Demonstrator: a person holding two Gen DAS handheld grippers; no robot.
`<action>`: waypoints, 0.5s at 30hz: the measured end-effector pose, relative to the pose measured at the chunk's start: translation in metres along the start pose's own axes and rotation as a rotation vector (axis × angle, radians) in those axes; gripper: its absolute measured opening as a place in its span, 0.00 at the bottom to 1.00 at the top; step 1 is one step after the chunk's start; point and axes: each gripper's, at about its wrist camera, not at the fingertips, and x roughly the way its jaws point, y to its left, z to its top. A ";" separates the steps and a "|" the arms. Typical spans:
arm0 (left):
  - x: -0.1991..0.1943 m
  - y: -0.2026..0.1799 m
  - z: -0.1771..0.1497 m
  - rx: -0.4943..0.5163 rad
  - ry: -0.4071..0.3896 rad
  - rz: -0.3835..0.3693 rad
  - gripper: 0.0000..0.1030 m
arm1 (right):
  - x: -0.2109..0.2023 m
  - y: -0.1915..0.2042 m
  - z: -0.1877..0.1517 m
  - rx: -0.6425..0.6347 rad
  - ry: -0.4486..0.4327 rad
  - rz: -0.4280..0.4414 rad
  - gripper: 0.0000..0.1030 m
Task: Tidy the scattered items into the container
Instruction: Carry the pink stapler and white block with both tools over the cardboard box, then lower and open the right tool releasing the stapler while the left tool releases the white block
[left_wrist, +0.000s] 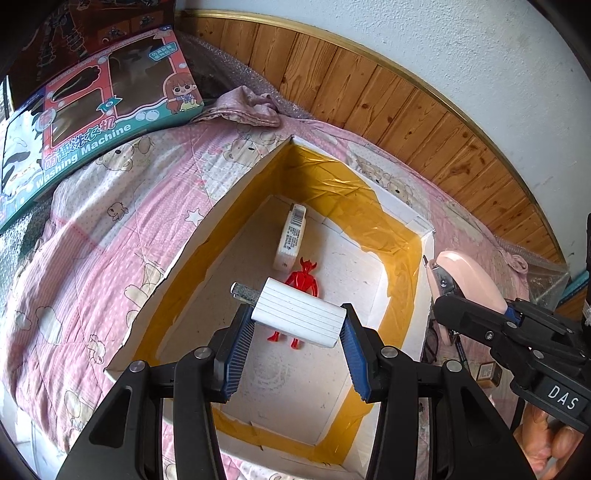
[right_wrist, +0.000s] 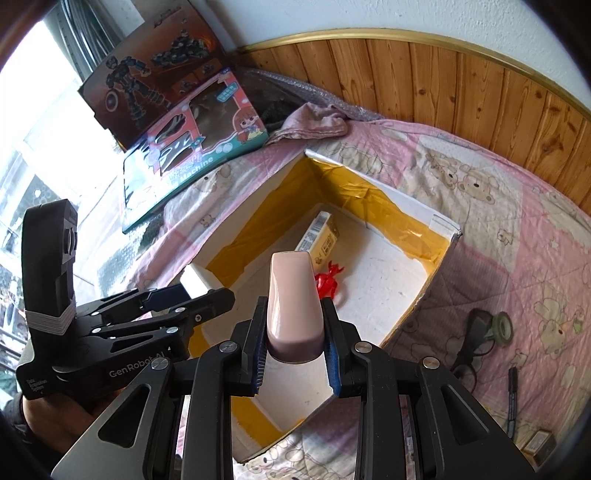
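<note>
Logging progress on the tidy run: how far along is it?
Done: a red figure and a small labelled box lie in the container. In hand: left gripper holds a white ribbed block above the container; right gripper holds a pink clipper-like tool. Left: glasses, a pen and a small box on the bedspread.

Both fisheye wrist cameras look down, close, along their own fingers into the same white foam box lined with yellow tape (left_wrist: 402, 266) (right_wrist: 439, 254) on a pink bear-print quilt (left_wrist: 92, 258) (right_wrist: 517, 221). Each view catches the other gripper at its edge.
</note>
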 end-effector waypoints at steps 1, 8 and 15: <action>0.003 0.000 0.001 0.001 0.005 0.001 0.47 | 0.002 -0.002 0.002 0.002 0.003 0.001 0.27; 0.021 0.001 0.010 0.018 0.042 0.011 0.47 | 0.019 -0.016 0.014 0.026 0.022 0.000 0.27; 0.039 0.002 0.017 0.045 0.075 0.037 0.47 | 0.037 -0.027 0.019 0.026 0.047 -0.016 0.27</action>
